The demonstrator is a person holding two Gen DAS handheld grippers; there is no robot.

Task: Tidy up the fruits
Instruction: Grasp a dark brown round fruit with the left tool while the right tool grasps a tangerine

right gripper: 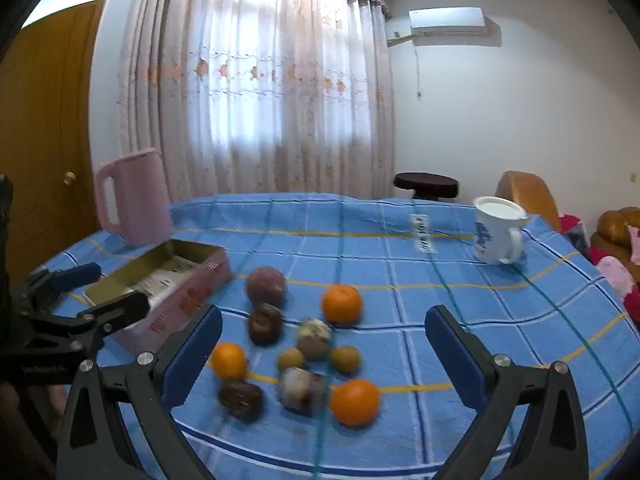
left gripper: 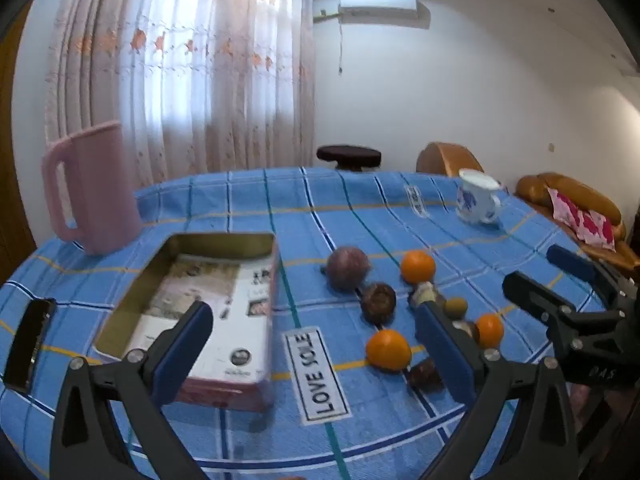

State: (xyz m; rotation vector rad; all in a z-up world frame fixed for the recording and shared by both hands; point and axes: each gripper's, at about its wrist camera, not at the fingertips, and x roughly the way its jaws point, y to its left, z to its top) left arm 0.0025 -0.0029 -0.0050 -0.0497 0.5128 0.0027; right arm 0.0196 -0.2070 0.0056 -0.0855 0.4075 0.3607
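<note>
Several fruits lie loose on the blue checked tablecloth (right gripper: 400, 264): three oranges (right gripper: 342, 304), a purple round fruit (right gripper: 266, 286), dark wrinkled fruits (right gripper: 264, 322) and small green-brown ones (right gripper: 344, 358). An open rectangular tin (left gripper: 208, 296) sits left of them, with no fruit inside. My left gripper (left gripper: 316, 352) is open and empty, above the tin's right edge. My right gripper (right gripper: 324, 356) is open and empty, hovering over the fruit cluster. It also shows in the left wrist view (left gripper: 560, 284).
A pink jug (left gripper: 92, 188) stands at the back left behind the tin. A white and blue mug (right gripper: 498, 236) stands at the back right. A "LOVE SMILE" label (left gripper: 320, 376) lies on the cloth. A sofa and stool stand beyond the table.
</note>
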